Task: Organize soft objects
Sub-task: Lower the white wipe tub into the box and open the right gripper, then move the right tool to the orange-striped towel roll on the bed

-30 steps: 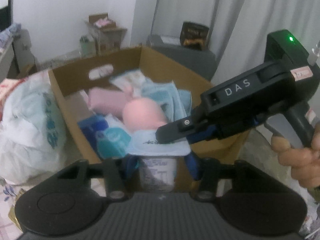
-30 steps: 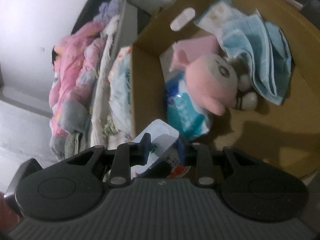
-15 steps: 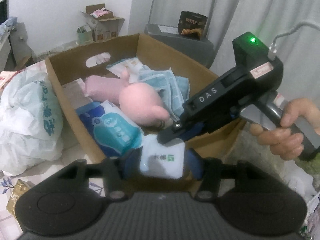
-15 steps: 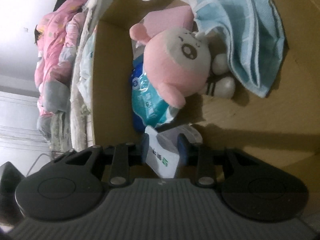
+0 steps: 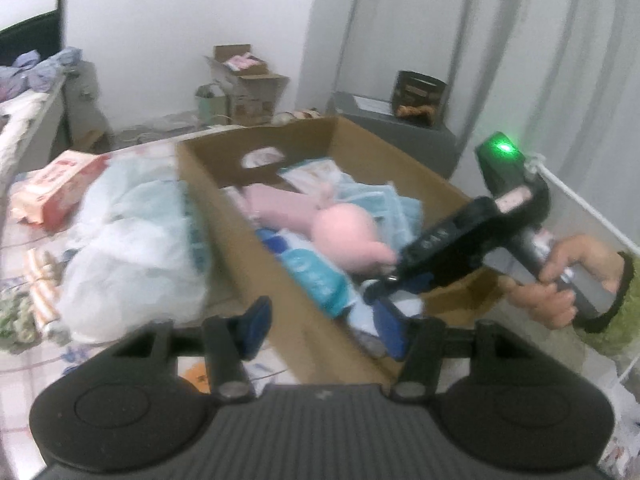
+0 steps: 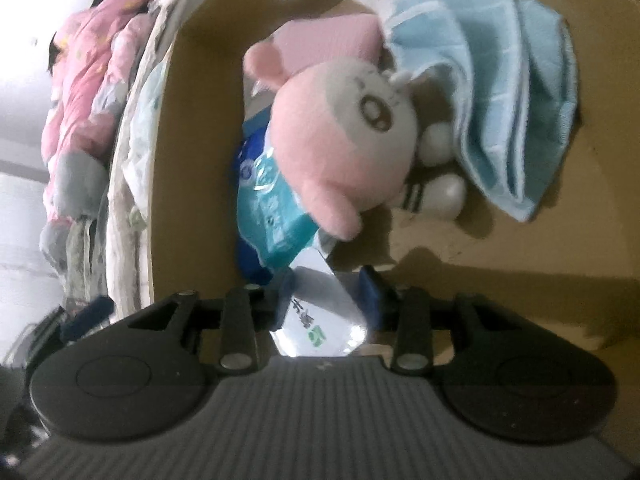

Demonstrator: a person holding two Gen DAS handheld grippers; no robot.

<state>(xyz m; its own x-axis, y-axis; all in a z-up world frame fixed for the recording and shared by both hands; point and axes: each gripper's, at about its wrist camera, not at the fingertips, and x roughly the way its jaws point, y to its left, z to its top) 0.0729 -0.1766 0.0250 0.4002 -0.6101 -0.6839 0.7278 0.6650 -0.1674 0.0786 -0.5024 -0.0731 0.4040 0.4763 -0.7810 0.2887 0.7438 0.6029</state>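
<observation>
An open cardboard box [image 5: 256,248] holds a pink plush [image 6: 344,136], a folded blue towel [image 6: 500,80] and a teal wipes pack [image 6: 272,208]. My right gripper [image 6: 328,296] is low inside the box near its front corner. A white tissue pack [image 6: 320,308] lies tilted between its fingers. The jaws are opening and a gap shows beside the right finger. My left gripper [image 5: 322,326] stands open over the box's near wall with nothing in it. In the left wrist view the right gripper [image 5: 376,288] reaches down in front of the plush [image 5: 348,236].
A white plastic bag [image 5: 132,248] bulges against the box's left side, with a red-and-white pack [image 5: 56,184] behind it. A grey cabinet [image 5: 400,136] stands past the box. A hand [image 5: 560,280] holds the right gripper's handle. Pink bedding [image 6: 84,92] lies beyond the box.
My left gripper has let go of the white tissue pack and drawn back to the left. My right gripper has sunk deeper into the box with the pack and its jaws have widened.
</observation>
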